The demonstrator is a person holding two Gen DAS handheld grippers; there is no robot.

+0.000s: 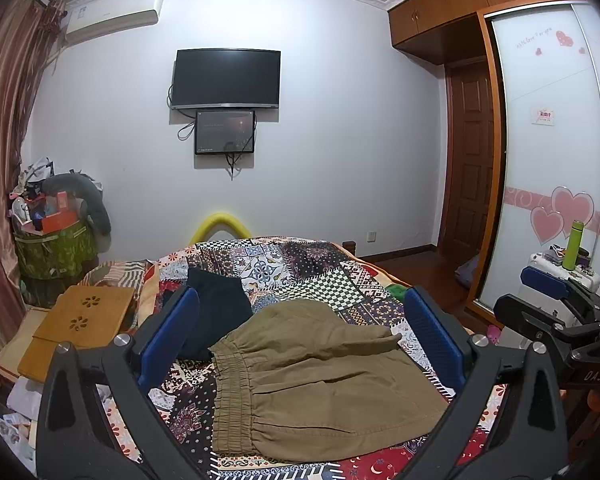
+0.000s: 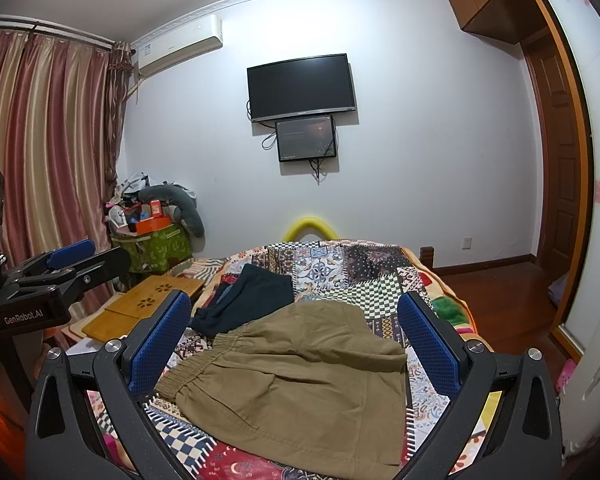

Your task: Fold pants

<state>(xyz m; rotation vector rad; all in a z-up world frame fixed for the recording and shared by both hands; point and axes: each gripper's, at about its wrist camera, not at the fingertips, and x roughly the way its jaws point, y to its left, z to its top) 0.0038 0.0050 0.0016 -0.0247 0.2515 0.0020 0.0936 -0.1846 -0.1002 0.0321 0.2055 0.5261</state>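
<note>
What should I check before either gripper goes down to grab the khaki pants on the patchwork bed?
1. Left gripper open and empty: ok.
2. Right gripper open and empty: ok.
3. Khaki cotton pants with elastic waistband already folded over, lying flat on the patchwork quilt: ok.
4. Dark navy garment clear of the khaki pants: not ok, it touches the waistband corner.
5. Pant leg ends visible: cannot tell.
</note>
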